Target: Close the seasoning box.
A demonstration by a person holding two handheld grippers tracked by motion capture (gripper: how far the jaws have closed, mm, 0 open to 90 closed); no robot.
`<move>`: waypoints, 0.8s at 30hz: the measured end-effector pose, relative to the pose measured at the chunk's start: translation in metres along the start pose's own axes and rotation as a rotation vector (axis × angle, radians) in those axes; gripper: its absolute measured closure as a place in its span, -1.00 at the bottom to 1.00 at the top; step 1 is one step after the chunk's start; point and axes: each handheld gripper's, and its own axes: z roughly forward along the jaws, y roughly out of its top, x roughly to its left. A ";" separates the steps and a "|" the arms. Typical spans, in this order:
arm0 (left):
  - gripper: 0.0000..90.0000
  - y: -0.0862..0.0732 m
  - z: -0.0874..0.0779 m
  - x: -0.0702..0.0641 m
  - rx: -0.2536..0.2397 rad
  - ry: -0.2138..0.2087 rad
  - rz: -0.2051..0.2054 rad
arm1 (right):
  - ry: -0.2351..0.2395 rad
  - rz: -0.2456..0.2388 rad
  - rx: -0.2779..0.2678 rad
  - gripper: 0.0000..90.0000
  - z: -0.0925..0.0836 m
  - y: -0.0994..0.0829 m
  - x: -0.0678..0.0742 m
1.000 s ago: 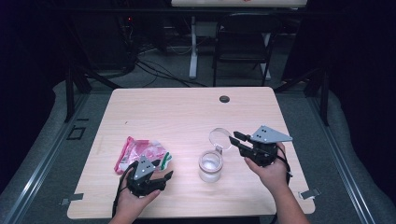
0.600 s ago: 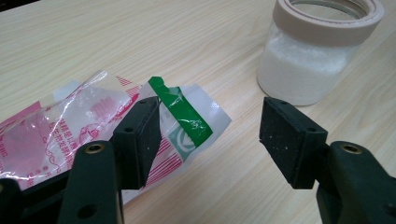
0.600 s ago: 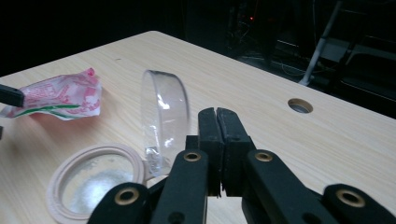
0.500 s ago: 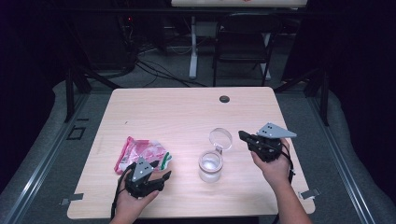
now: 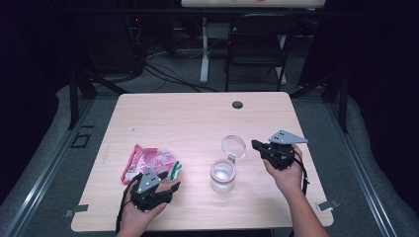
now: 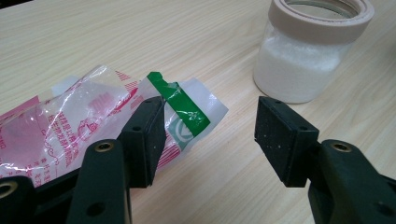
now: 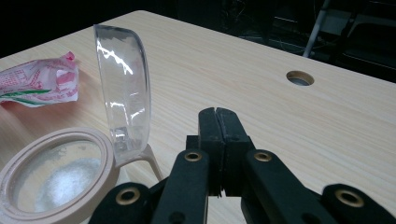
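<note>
Table [image 5: 197, 118] fills mid-frame in the high view; the pink-and-white bag [image 5: 150, 163] lies lower left on it, the jar [image 5: 222, 175] with white powder stands centre-low, its clear lid [image 5: 233, 147] flipped up and hinged behind it. Left gripper [image 5: 165, 190] sits at the bottom left, jaws wide apart but just been closing, one pad [image 6: 149, 135] over the bag's green-striped corner, nothing pinched between them. Right gripper [image 5: 258, 145] sits right of the lid, just beside it and not touching, jaws clenched together on nothing.
</note>
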 end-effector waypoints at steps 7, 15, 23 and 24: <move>-0.04 0.000 0.000 0.000 0.000 0.004 0.007 | 0.000 -0.010 0.003 1.00 0.001 0.000 0.001; 0.05 0.001 -0.002 -0.001 -0.005 -0.003 0.016 | 0.027 -0.021 -0.008 0.99 0.004 0.000 0.005; 0.11 0.003 -0.001 -0.006 -0.008 -0.037 0.022 | 0.049 -0.052 -0.010 0.96 0.004 0.004 0.014; 0.12 0.003 -0.001 -0.007 -0.007 -0.040 0.027 | 0.054 -0.054 -0.010 0.96 0.004 0.005 0.015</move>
